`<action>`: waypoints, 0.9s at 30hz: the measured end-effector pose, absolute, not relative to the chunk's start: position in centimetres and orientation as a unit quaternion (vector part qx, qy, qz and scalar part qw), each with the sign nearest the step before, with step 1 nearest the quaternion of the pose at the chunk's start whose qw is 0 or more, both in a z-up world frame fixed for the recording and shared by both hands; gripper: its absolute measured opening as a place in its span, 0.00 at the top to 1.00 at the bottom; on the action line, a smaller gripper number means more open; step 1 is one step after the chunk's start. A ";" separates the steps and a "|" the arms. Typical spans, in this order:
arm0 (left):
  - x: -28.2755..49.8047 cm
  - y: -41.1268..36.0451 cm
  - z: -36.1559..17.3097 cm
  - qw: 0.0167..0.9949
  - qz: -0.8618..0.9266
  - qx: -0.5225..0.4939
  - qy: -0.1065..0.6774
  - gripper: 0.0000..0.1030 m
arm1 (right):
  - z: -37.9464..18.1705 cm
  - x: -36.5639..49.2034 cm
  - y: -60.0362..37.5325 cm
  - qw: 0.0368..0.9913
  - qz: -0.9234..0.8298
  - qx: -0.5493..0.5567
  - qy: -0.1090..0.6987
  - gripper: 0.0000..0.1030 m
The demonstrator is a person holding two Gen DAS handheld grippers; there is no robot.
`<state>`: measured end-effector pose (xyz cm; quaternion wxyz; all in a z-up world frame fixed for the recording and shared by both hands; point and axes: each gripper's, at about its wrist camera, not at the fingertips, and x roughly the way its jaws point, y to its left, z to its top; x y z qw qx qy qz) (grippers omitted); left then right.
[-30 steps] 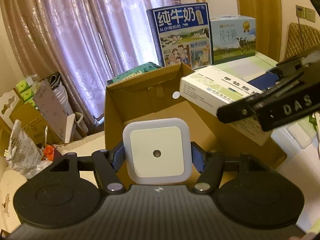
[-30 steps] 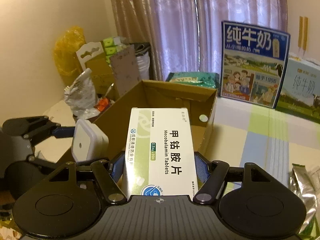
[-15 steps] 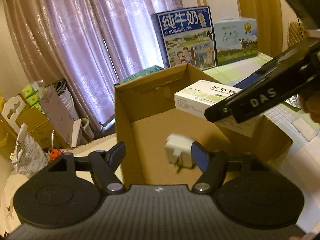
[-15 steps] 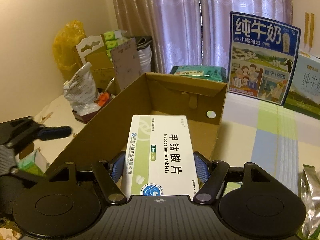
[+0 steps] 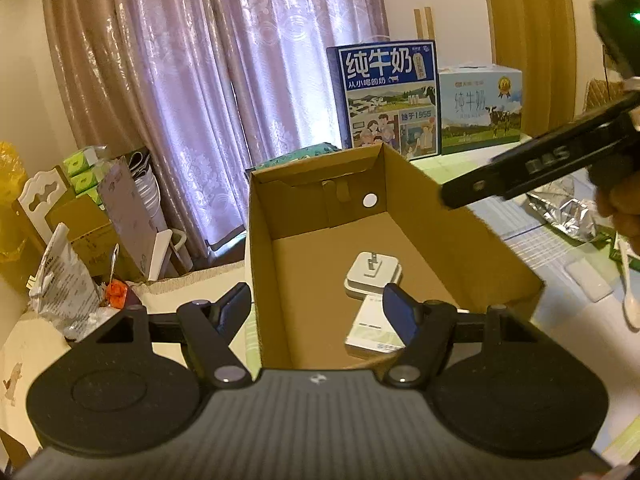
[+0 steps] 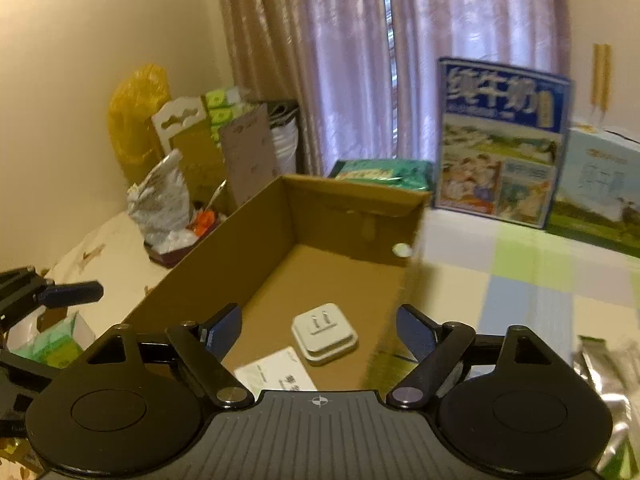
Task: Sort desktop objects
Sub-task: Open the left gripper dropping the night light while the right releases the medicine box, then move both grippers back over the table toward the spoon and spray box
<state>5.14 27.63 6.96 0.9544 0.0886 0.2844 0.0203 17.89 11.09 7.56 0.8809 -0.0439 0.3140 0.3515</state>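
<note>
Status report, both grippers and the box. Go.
Left gripper open, empty. Right gripper open, empty. White square plug-in night light and white medicine carton lying inside brown cardboard box. Nothing obstructing.

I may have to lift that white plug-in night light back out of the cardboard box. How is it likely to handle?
The night light looks like rigid moulded plastic, so probably stiff and light. It lies flat with its prongs up, so it shouldn't roll or tip. Its smooth rounded edges may slip; the prongs could snag. The medicine box lies beside it.

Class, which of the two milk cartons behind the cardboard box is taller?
The dark blue milk carton, standing left of the pale carton, rises higher.
</note>
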 end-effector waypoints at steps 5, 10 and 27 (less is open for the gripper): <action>3.4 25.5 7.8 0.958 0.015 0.079 0.276 0.29 | 8.0 15.4 5.3 0.893 0.323 -0.022 0.312 0.14; 1.7 21.9 8.5 0.961 -0.007 0.065 0.270 0.24 | 6.7 12.0 -1.1 0.905 0.276 -0.029 0.323 0.07; 1.2 8.7 4.6 0.939 -0.114 0.040 0.322 0.09 | 2.8 5.8 -19.4 0.925 0.125 -0.076 0.351 0.02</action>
